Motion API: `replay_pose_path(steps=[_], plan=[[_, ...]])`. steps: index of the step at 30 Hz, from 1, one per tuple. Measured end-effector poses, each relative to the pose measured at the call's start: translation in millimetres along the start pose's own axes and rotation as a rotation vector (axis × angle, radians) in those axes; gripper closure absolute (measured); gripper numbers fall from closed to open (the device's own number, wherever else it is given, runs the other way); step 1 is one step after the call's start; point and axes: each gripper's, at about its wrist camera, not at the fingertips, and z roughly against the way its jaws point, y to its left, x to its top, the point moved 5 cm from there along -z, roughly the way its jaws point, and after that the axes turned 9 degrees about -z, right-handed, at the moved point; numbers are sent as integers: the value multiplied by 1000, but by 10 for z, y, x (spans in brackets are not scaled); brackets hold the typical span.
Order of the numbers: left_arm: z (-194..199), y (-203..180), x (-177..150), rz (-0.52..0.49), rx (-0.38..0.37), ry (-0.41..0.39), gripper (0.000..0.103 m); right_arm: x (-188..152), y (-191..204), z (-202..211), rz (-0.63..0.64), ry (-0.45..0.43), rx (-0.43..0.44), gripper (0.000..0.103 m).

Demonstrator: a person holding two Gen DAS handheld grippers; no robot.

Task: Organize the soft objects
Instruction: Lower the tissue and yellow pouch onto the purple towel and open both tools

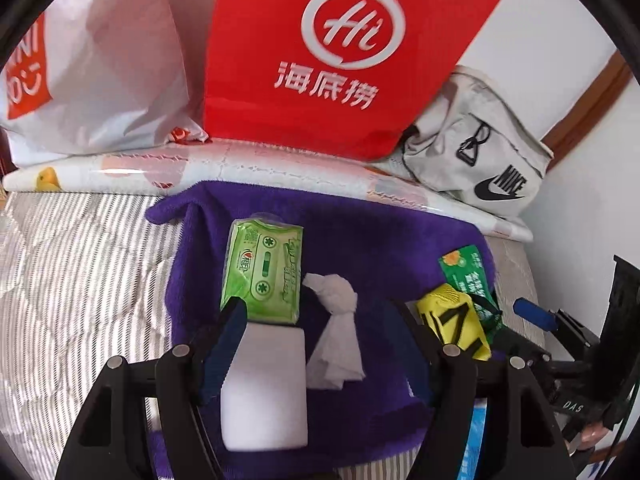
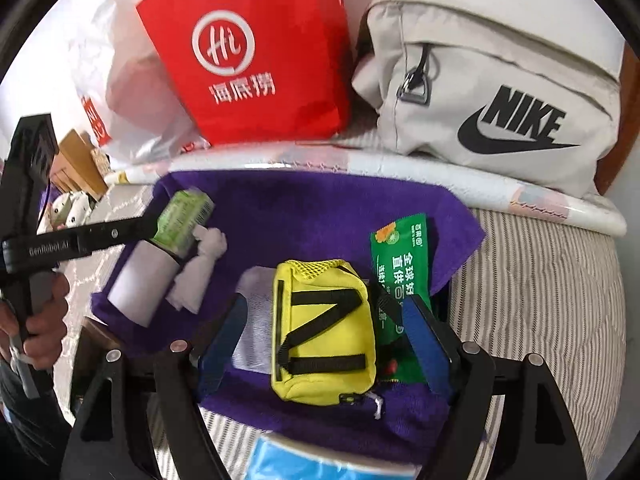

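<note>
A purple towel (image 1: 360, 232) is spread on the striped bed. On it lie a green wipes pack (image 1: 262, 268), a knotted white tissue (image 1: 334, 328), and a white foam block (image 1: 266, 384). My left gripper (image 1: 318, 312) is open. The block rests by its left finger, and the right finger stands well apart. A yellow pouch (image 2: 324, 332) with black straps lies between the fingers of my right gripper (image 2: 326, 300), which is open with gaps on both sides. A green snack packet (image 2: 400, 264) lies beside the pouch, partly under the right finger. White mesh fabric (image 2: 256, 320) shows to the pouch's left.
A red paper bag (image 1: 340, 52), a white plastic bag (image 1: 100, 72) and a grey Nike bag (image 2: 500, 92) stand behind a rolled patterned sheet (image 1: 260, 168). A blue packet (image 2: 320, 460) lies at the near edge. A person's hand (image 2: 40, 320) grips the left tool's handle.
</note>
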Motion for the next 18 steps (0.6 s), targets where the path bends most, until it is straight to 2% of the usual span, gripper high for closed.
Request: replay_pose_path(steps=[8, 13, 18], plan=[[533, -102, -192, -36, 56, -108, 33, -172, 146, 565, 22, -109, 20, 24], [897, -216, -400, -42, 45, -176, 34, -362, 238, 867, 24, -146, 37, 24], [1097, -251, -667, -20, 25, -154, 34, -630, 350, 1095, 12, -126, 121, 24]])
